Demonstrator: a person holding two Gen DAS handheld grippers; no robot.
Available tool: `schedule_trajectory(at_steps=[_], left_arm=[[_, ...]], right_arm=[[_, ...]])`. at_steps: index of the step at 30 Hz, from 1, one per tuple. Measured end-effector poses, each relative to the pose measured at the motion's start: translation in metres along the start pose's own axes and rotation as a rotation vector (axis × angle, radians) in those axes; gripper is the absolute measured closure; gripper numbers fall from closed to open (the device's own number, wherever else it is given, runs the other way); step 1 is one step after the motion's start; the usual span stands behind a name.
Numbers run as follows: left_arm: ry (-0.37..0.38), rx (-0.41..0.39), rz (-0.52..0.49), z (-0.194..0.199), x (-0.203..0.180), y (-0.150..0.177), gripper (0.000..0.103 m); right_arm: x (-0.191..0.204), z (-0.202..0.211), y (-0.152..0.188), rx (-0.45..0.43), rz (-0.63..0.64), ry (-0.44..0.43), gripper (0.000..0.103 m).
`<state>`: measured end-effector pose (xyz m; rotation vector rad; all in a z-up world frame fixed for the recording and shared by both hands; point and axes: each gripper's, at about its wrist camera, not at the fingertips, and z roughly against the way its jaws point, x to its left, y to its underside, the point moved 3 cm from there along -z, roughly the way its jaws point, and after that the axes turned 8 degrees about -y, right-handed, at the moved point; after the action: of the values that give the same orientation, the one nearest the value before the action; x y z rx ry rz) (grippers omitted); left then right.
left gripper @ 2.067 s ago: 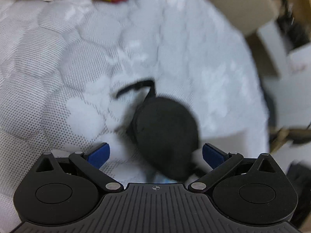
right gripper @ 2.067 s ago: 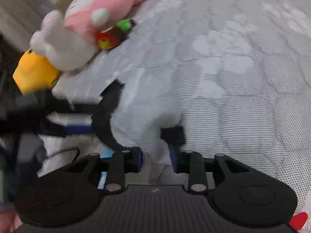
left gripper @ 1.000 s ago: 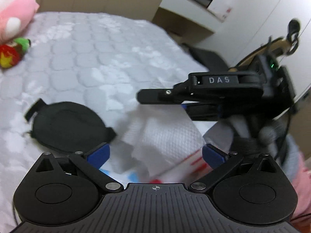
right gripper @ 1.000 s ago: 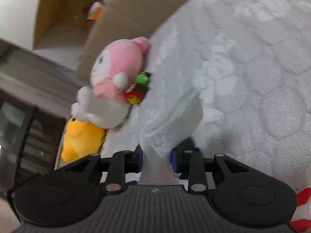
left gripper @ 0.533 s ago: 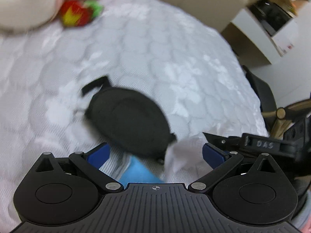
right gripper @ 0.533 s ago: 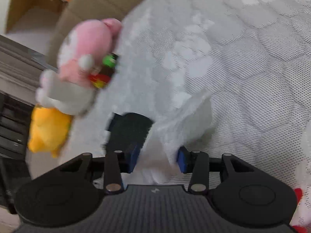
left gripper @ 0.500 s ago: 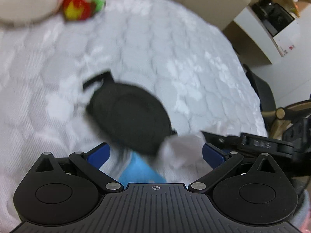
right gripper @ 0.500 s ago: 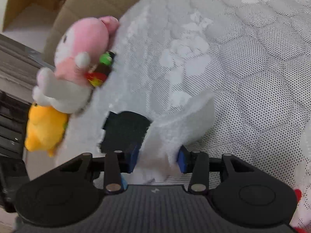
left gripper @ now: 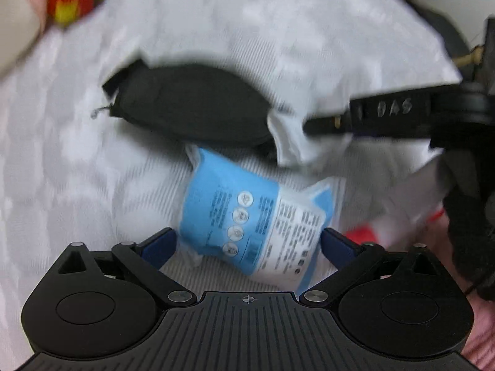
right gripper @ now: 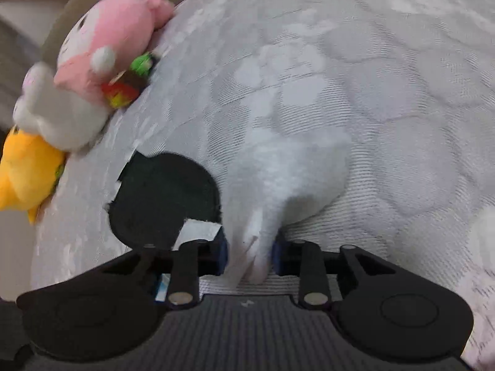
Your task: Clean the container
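Note:
A black oval container (left gripper: pixel 191 105) lies flat on the white quilted mattress (left gripper: pixel 216 24); the right wrist view shows it too (right gripper: pixel 164 198). Just in front of it lies a blue and white wipes packet (left gripper: pixel 253 225). My left gripper (left gripper: pixel 247 244) points down over the packet, which sits between its blue pads; its jaws are closing and the pads stand at the packet's edges. My right gripper (right gripper: pixel 250 253) is closing tighter on a white wipe (right gripper: pixel 287 173). From the left wrist it (left gripper: pixel 309 125) reaches in from the right, the wipe (left gripper: pixel 294 145) hanging at the container's right end.
A pink and white plush toy (right gripper: pixel 102 61) and a yellow plush (right gripper: pixel 24 170) lie at the mattress's left edge, beyond the container. Something red and white (left gripper: pixel 362 235) shows beside the left gripper's right finger. Furniture stands past the mattress at top right.
The left gripper has tipped downward and sunk, so the blue packet now fills the space between its pads. The right gripper has lowered the wipe to the container's edge and narrowed its jaws.

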<state>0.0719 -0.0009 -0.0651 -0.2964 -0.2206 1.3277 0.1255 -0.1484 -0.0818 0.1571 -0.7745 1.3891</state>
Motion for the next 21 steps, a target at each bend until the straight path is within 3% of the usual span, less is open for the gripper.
schedule_trajectory(at_steps=[1,4,15,20,21], left_arm=[[-0.006,-0.04,-0.016,0.004,-0.002,-0.003,0.015],[-0.024,-0.121,-0.032,0.007,-0.004,-0.012,0.018],[-0.016,-0.221,0.012,0.005,0.009,-0.031,0.01],[-0.003,-0.224,-0.006,0.005,0.01,-0.033,0.009],[-0.008,-0.222,-0.008,0.006,0.011,-0.033,0.009]], right_arm=[[-0.005,0.005,-0.002,-0.015,-0.03,-0.009,0.076],[-0.013,0.02,-0.009,-0.062,-0.097,-0.055,0.077],[0.02,0.051,-0.012,-0.102,-0.064,-0.173,0.077],[0.065,0.034,-0.011,-0.01,-0.063,-0.309,0.076],[0.07,0.027,-0.01,0.008,-0.049,-0.287,0.076]])
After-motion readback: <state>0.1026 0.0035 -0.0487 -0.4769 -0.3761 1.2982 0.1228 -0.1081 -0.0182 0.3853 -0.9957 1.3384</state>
